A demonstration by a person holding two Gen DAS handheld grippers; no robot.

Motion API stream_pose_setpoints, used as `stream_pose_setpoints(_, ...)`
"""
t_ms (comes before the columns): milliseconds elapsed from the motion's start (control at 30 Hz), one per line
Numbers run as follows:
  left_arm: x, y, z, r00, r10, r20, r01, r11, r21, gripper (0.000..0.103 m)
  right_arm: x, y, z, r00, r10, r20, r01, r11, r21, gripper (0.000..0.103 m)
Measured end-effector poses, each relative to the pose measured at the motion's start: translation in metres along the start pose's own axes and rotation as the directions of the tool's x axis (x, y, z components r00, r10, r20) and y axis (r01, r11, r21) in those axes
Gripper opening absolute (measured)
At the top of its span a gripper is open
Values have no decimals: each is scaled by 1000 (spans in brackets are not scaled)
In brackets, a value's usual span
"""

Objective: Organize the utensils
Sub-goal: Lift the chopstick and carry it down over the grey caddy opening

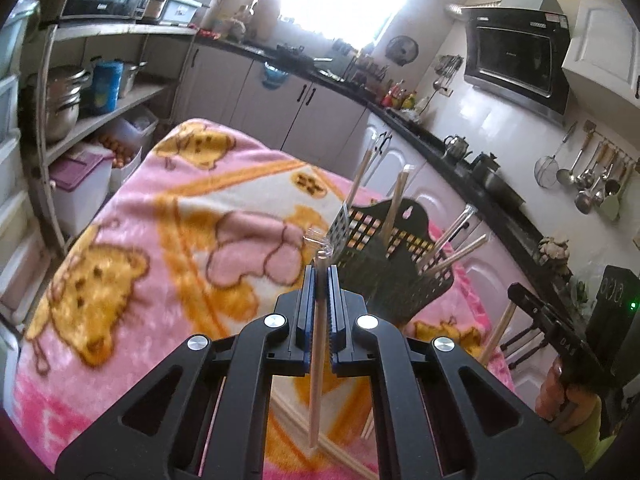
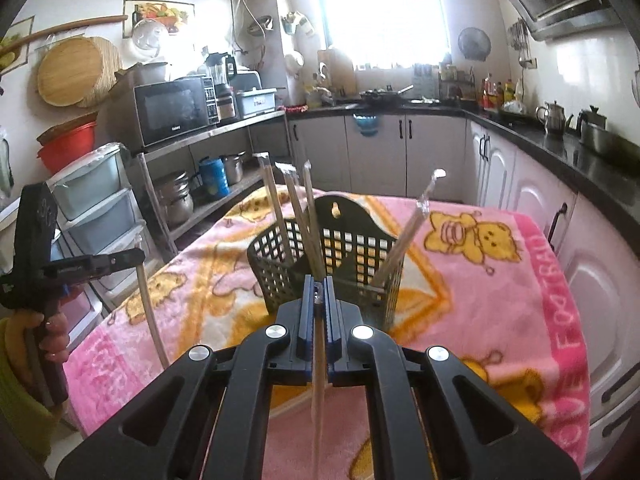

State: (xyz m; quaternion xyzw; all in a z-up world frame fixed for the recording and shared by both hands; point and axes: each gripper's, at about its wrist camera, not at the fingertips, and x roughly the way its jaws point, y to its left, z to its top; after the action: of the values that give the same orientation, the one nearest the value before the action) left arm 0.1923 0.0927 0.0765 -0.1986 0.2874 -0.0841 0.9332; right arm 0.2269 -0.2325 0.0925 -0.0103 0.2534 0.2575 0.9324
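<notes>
Left gripper (image 1: 321, 276) clamped narrow on a wrapped chopstick (image 1: 316, 364), held near its top, lower end hanging down toward the pink bear-print blanket (image 1: 132, 216) covering the desk. Right gripper (image 2: 318, 286) likewise closed on a second wrapped chopstick (image 2: 319, 392), stick running down between the blue pads (image 2: 306, 312) and below them. Both suspended above the blanket, just short of the dark lattice utensil basket (image 2: 280, 264), upright near the middle of the desk. Inside the basket: several wrapped chopsticks (image 2: 294, 216) leaning at different angles, tops well above the rim, three toward its left side and one (image 2: 408, 232) tilted right in the right wrist view. More loose chopsticks (image 1: 344, 452) flat on the blanket beneath the left gripper. Behind: kitchen cabinets (image 2: 400, 148), a microwave (image 2: 172, 110) on a metal shelf, bright window (image 2: 376, 12).
</notes>
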Motion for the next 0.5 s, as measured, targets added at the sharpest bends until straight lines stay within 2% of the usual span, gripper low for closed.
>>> stream_pose_setpoints(500,6,-41,58,994,-46,97,39,996,79,1,3,3,48,995,3,103,-2,1000,-9,4)
